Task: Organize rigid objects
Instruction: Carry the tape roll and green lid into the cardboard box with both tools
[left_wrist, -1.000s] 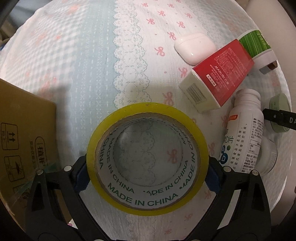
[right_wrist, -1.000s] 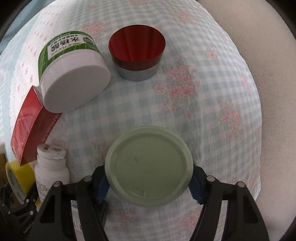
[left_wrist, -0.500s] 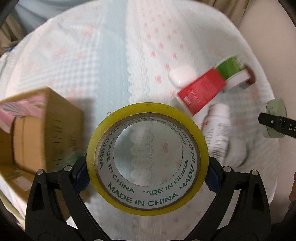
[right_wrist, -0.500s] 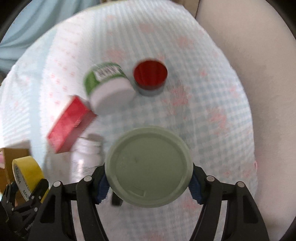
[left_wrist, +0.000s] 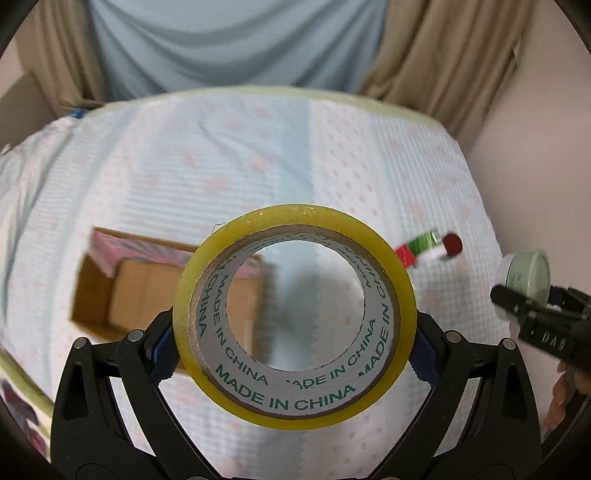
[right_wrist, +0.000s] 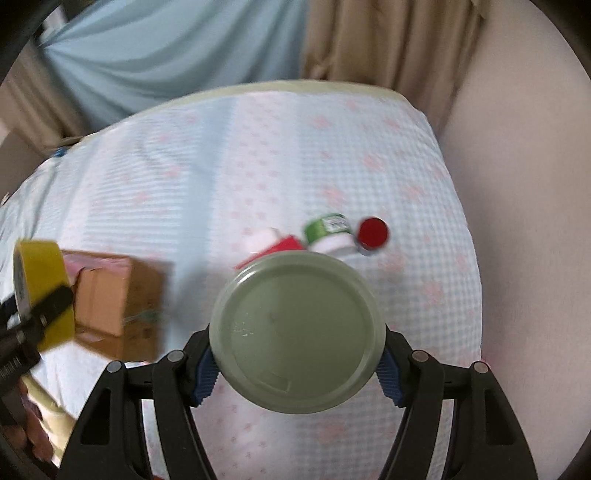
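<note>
Left wrist view gives me the yellow tape roll (left_wrist: 295, 317) face-on, its open core pointing straight back at the lens, so the roll's axis runs along the fingers and its flat face stands upright. My left gripper (left_wrist: 295, 347) is clamped on it, the blue pads (left_wrist: 164, 347) pressing the rim from both sides, and it is held up off the bedspread (left_wrist: 258, 155). Through and beside the core I see the open cardboard box (left_wrist: 122, 291) lying on the cloth, down and to the left of the roll, with something pink along its far inner edge. In the right wrist view my right gripper (right_wrist: 297, 365) is closed on a pale green lidded jar (right_wrist: 297, 332), its round lid facing the camera and the pads gripping opposite sides of the rim; it too is in the air. Beyond it on the cloth sit a green-labelled tub (right_wrist: 327, 230), a red-topped can (right_wrist: 373, 234) just beside it, a red carton (right_wrist: 280, 247) and a small white case (right_wrist: 260, 238), all blurred. The box is well apart from that cluster, with bare cloth between. The bedspread's far edge meets curtains (right_wrist: 388, 40); a pale wall (right_wrist: 517, 184) borders its right side.
</note>
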